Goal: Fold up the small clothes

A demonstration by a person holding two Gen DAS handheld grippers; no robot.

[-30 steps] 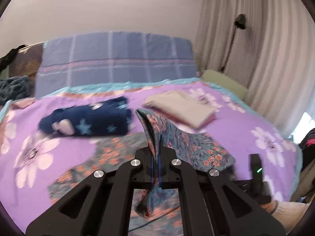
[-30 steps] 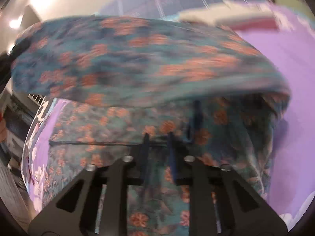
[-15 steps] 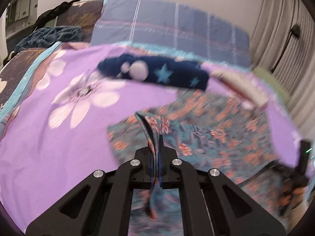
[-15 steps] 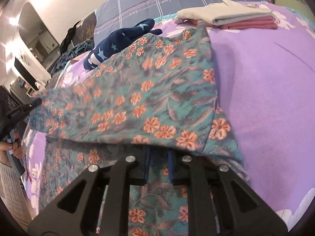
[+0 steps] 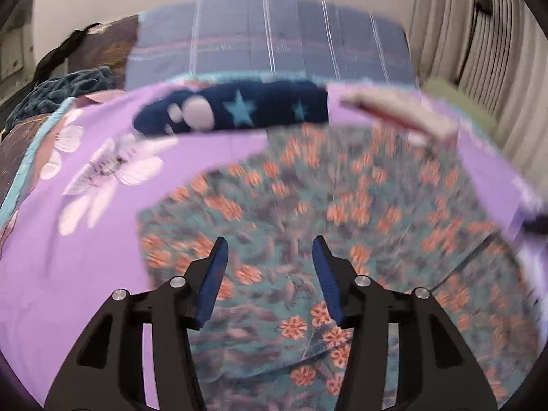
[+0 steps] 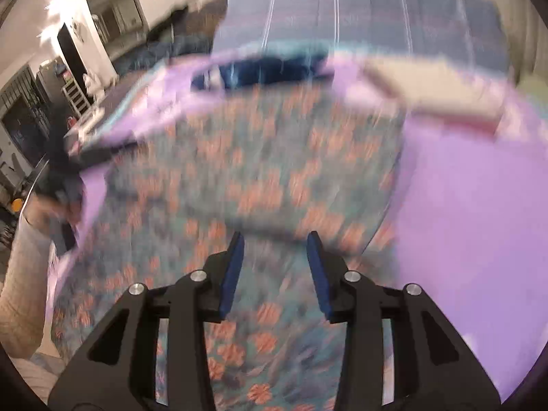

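Soft, even indoor light over both views, no hard shadows on the purple bedspread [image 5: 102, 274]. Motion blur smears the floral cloth [image 5: 308, 205] in the left view and far more heavily in the right, where the pattern streaks. The black tongs' arms stay sharp. Ceiling lights [image 6: 58, 7] flare white at upper left. Fisheye bends the edges, corners vignetted dark.

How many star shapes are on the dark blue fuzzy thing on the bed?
2 light blue stars show on the dark blue fleece garment: a big one near its middle and a small one to its right. More may be hidden in the folds.
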